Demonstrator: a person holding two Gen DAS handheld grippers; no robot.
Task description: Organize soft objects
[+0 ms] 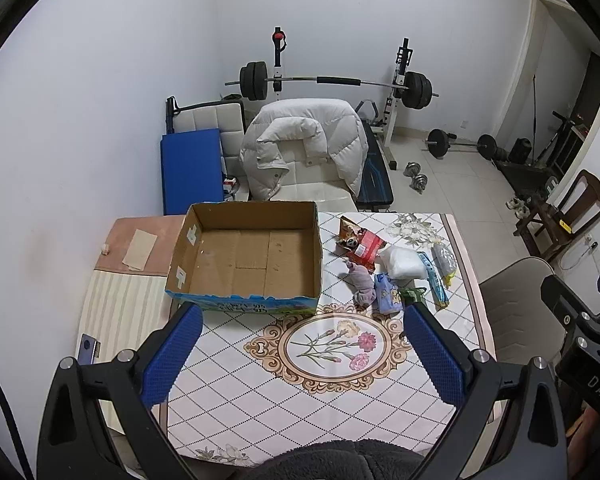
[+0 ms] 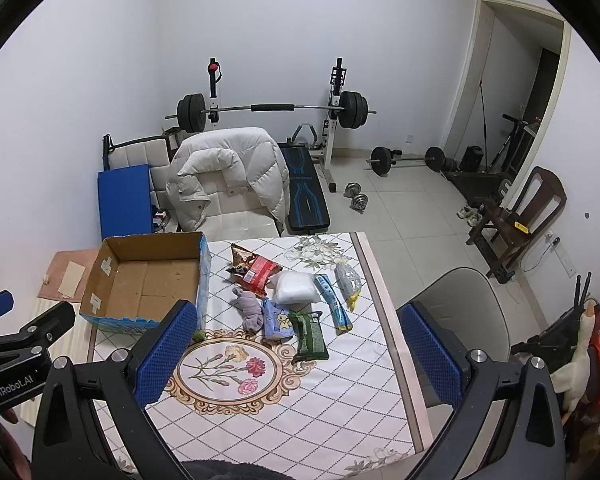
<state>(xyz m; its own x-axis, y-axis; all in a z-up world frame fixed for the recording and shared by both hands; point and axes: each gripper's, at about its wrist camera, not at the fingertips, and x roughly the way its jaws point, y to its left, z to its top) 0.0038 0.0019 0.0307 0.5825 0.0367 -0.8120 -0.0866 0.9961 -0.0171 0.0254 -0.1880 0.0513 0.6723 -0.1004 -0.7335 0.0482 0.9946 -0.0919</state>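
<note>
Nearest, the left gripper (image 1: 302, 344) and right gripper (image 2: 298, 350) both hang over the flower-patterned tablecloth (image 2: 284, 404) with their blue pads spread wide and nothing between them. Beyond them a cluster of soft items lies on the cloth: a grey sock bundle (image 2: 250, 309), a blue tissue pack (image 2: 277, 319), a green packet (image 2: 310, 336), a white pouch (image 2: 296, 287) and red snack bags (image 2: 256, 270). Just left of the cluster sits the open cardboard box (image 1: 246, 258), its inside bare, with a white puffer jacket (image 1: 306, 140) on a seat farther back
</note>
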